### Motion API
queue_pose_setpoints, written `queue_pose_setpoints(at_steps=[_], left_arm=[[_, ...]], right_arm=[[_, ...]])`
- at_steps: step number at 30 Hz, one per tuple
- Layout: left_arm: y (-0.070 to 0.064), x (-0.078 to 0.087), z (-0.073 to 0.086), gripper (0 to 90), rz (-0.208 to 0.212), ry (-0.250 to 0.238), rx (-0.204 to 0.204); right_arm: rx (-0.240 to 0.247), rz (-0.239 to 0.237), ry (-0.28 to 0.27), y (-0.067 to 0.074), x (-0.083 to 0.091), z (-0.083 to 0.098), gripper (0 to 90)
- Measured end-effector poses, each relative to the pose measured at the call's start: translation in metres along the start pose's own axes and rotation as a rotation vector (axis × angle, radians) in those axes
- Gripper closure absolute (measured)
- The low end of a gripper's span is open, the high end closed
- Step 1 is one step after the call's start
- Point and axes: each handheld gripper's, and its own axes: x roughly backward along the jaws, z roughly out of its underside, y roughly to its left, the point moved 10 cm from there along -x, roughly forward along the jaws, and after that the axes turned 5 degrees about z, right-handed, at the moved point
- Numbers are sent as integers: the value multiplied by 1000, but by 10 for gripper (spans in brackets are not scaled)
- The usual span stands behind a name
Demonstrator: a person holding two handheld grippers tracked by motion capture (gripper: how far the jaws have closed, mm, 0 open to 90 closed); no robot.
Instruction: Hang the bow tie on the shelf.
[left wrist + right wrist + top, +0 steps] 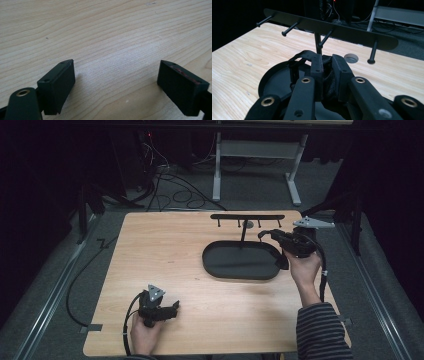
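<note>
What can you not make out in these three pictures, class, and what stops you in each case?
- Right gripper view: what the black strap-like thing is; the right gripper, shut on it, covers most of it.
- High view: the same thing is too small and dark against the black tray.
- Right gripper view: the foot of the peg rack is hidden behind the gripper.
- Left gripper view: the open left gripper is cut off by the bottom edge.

A light wooden table [200, 270] stands on grey carpet [60, 285]. Beyond its far edge, black cables [175, 190] lie tangled on the floor beside the grey metal legs of another table [295, 180]. Dark curtains surround the space.
</note>
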Motion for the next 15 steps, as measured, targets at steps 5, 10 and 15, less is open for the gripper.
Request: queue_pose_setpoints(at_steps=[5,10,15], left_arm=[[0,0,0,152,0,0,0],[0,0,0,152,0,0,0],[0,0,0,152,1,1,0]], right_arm=[[5,12,-6,2,-6,-5,814],[2,24,0,2,-13,-8,815],[1,38,-2,1,-19,-16,814]])
